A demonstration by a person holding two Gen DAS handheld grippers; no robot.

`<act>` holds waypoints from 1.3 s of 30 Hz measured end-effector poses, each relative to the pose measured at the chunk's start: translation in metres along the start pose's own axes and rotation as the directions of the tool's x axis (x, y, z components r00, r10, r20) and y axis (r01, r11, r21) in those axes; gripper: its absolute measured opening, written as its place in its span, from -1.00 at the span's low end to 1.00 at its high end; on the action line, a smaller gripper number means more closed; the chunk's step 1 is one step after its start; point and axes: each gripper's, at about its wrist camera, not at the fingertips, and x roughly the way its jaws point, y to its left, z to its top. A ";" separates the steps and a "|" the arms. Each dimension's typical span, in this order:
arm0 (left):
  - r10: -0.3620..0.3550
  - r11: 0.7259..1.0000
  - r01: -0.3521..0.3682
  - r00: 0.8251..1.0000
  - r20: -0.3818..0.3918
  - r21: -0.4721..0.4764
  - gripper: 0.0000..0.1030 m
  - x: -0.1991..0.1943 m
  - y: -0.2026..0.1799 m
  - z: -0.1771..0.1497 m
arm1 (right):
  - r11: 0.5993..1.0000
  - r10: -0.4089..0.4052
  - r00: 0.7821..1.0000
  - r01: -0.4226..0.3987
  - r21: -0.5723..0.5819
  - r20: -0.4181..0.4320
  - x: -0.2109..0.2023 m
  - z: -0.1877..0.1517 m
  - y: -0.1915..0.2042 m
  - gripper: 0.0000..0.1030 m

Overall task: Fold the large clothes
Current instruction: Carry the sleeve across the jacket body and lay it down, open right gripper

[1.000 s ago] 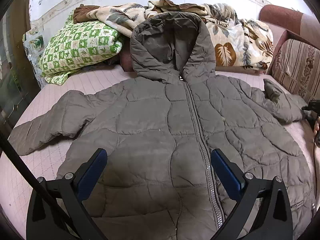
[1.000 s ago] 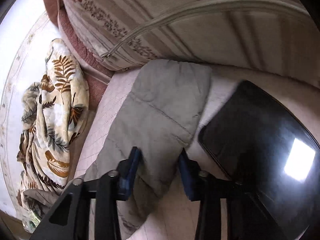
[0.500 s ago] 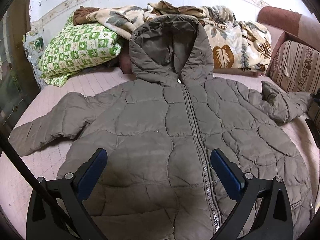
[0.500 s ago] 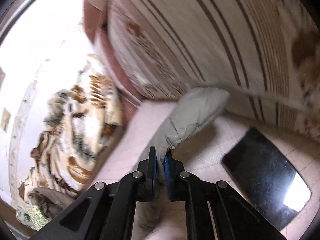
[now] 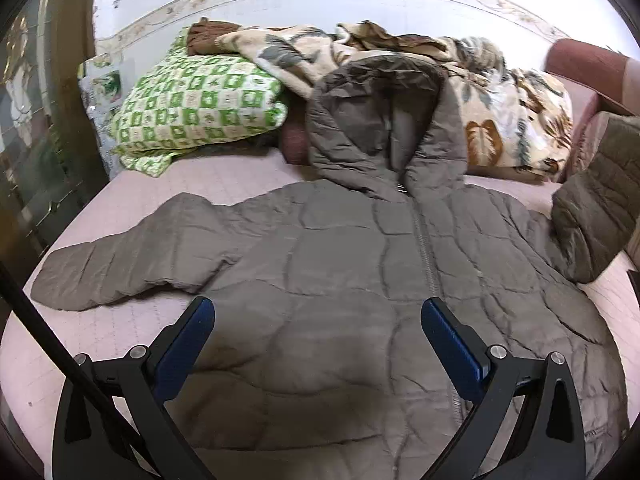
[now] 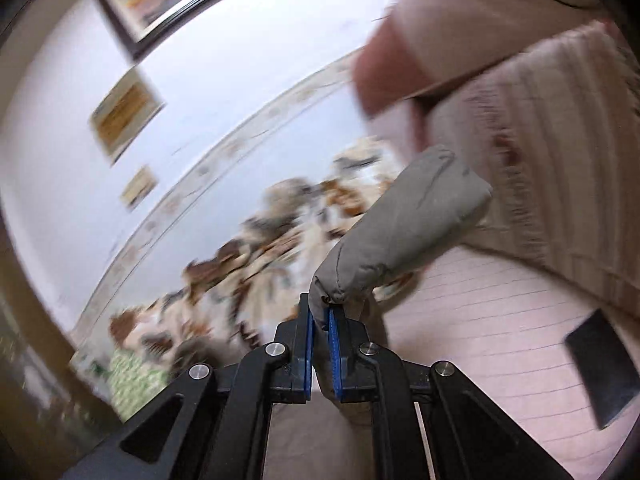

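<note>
Notably, the right gripper (image 6: 319,334) was clenched on the sleeve (image 6: 404,236) of the hooded jacket (image 5: 340,280) spread on the bed (image 5: 120,320), the left gripper (image 5: 316,344) hung released, and the padded fabric could slip out.

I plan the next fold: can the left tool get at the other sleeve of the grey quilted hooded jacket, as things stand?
Probably yes. The left tool is open over the grey quilted hooded jacket, and that flat sleeve lies uncovered beside it.
</note>
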 end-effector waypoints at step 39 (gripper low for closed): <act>0.011 0.972 -0.032 0.996 -0.090 -0.232 1.00 0.046 0.085 0.027 | 0.857 -0.088 0.850 -0.201 -0.474 -0.520 0.109 -0.250 0.116 -0.21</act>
